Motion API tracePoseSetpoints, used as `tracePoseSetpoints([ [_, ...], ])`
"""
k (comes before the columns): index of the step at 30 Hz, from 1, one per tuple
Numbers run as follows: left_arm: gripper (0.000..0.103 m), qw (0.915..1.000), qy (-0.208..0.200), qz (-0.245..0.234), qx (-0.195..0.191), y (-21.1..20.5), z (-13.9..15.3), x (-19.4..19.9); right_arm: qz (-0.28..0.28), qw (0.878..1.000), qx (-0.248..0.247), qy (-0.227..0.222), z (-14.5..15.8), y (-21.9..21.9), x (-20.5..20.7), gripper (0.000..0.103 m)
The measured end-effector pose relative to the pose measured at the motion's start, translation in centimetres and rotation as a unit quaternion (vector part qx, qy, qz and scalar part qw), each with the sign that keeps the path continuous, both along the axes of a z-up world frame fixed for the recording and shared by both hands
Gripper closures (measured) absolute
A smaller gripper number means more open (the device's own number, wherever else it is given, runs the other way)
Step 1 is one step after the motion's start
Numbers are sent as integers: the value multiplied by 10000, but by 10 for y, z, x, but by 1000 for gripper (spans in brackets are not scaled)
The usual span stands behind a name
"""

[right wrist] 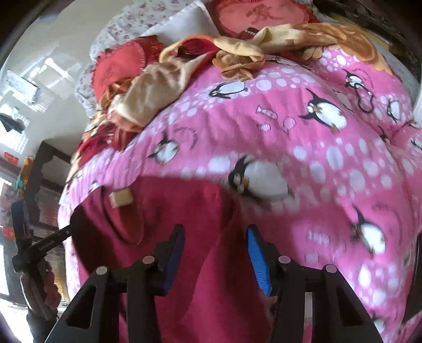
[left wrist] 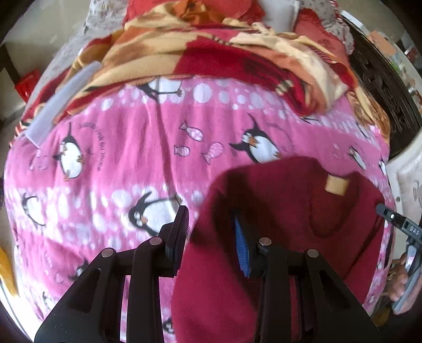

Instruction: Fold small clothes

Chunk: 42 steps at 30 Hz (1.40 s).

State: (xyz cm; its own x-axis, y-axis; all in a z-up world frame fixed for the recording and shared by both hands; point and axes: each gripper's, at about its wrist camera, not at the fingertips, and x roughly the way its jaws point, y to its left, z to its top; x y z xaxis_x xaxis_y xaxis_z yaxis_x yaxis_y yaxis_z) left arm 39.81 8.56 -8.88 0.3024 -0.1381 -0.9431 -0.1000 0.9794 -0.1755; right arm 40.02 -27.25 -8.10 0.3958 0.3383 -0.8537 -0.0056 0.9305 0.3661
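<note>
- The dark red knit sweater (left wrist: 284,211) lies spread on the pink penguin blanket (left wrist: 126,147) that covers the bed, its V-neck and tan neck label (left wrist: 335,185) towards the far side.
- My left gripper (left wrist: 211,229) hangs over the sweater's edge, pointing steeply down; its jaws stand partly apart, one black pad over the pink blanket, the blue pad over the red knit, and I see nothing pinched between them.
- My right gripper (right wrist: 215,245) hovers over the same sweater (right wrist: 163,211), jaws partly apart with red knit showing in the gap below; the pads do not press on it.
- In the right wrist view the label (right wrist: 120,198) sits at the sweater's upper left, and my left gripper (right wrist: 39,245) shows at the left edge, its tip at the sweater's border.
- In the left wrist view my right gripper's tip (left wrist: 387,213) reaches in from the right edge, with my right hand (left wrist: 401,277) below it.
- Beyond the sweater a crumpled red and orange blanket (left wrist: 211,52) is heaped at the far end of the bed, with red cushions (right wrist: 263,15) behind it.
</note>
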Motion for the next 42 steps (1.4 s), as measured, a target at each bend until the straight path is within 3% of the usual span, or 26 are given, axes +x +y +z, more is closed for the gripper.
tracePoseSetpoints([
  [4,86,9995,91,100,-276,12,-9,8,-53,9998,-82,193,-13,1,18,88],
  [5,91,9995,82,71,-306,12,-9,8,-50,9997,-79,211,-15,1,20,90],
  [6,96,9994,47,-4,-337,10,-7,7,-48,9998,-81,197,-15,0,22,91],
  [9,96,9996,-152,-76,-212,7,8,0,-53,9998,14,200,-13,-3,21,94],
  [13,96,9973,-641,-104,-354,14,47,-29,-18,9997,229,-112,12,-10,3,95],
  [19,96,9902,-1243,-304,-564,25,100,-120,175,9956,361,-846,67,-12,-78,95],
  [23,96,9880,-1401,-416,-498,26,114,-192,401,9921,290,-1150,87,-7,-153,95],
  [27,97,9914,-1182,-328,-465,25,92,-260,409,9932,225,-1067,70,-1,-226,95],
  [31,97,9968,-601,-127,-517,23,32,-319,206,9976,30,-667,29,6,-278,95],
  [35,97,9976,-203,45,-665,24,-13,-339,11,9994,-272,-200,-23,15,-308,95],
  [40,92,9973,-81,-54,-722,15,-12,-359,-57,9992,-396,-55,-34,15,-313,93],
  [42,88,9968,-83,-231,-762,14,-6,-371,-110,9994,-316,-66,-27,13,-323,81],
])
